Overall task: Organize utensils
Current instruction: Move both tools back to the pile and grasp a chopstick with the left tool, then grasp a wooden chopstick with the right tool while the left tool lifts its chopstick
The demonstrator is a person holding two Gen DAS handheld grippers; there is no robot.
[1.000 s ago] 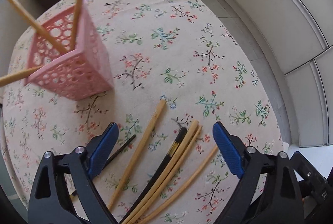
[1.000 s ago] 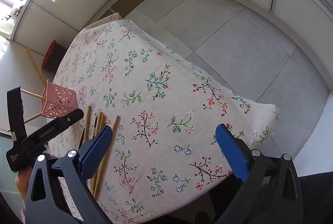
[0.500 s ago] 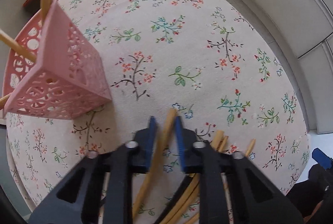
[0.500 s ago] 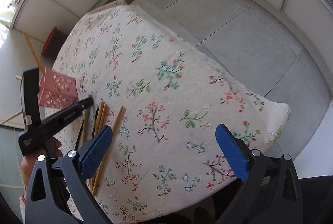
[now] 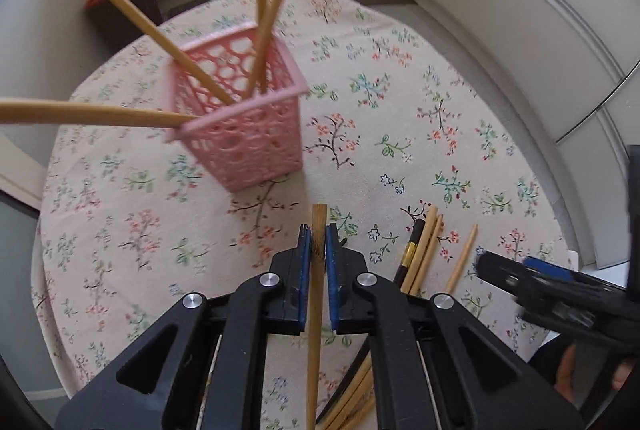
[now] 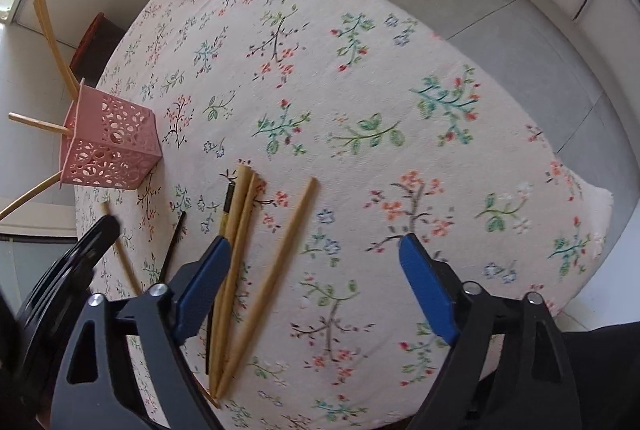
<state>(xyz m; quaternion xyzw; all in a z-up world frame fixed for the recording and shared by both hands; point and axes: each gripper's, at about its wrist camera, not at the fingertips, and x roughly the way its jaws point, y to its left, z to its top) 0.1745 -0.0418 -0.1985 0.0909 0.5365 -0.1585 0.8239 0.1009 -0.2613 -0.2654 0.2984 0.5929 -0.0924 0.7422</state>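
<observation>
My left gripper (image 5: 317, 244) is shut on a wooden chopstick (image 5: 316, 294), held above the table just short of the pink perforated basket (image 5: 244, 126). Several wooden chopsticks stand in the basket. More wooden chopsticks (image 5: 424, 250) and a dark chopstick (image 5: 410, 250) lie on the floral tablecloth to the right. In the right wrist view my right gripper (image 6: 312, 258) is open and empty above the loose chopsticks (image 6: 240, 254). The basket (image 6: 108, 146) stands at the left there, and the left gripper (image 6: 80, 254) shows at the lower left with its chopstick (image 6: 122, 254).
The round table (image 6: 400, 50) carries a floral cloth; its edge drops to a grey tiled floor at the right. A dark bin with a red rim (image 5: 124, 2) stands beyond the table by the wall. The right gripper's body (image 5: 560, 294) shows at the lower right.
My left gripper closed on a wooden chopstick and lifted it off the cloth, facing the basket. My right gripper moved down and closer to the loose chopsticks, still open.
</observation>
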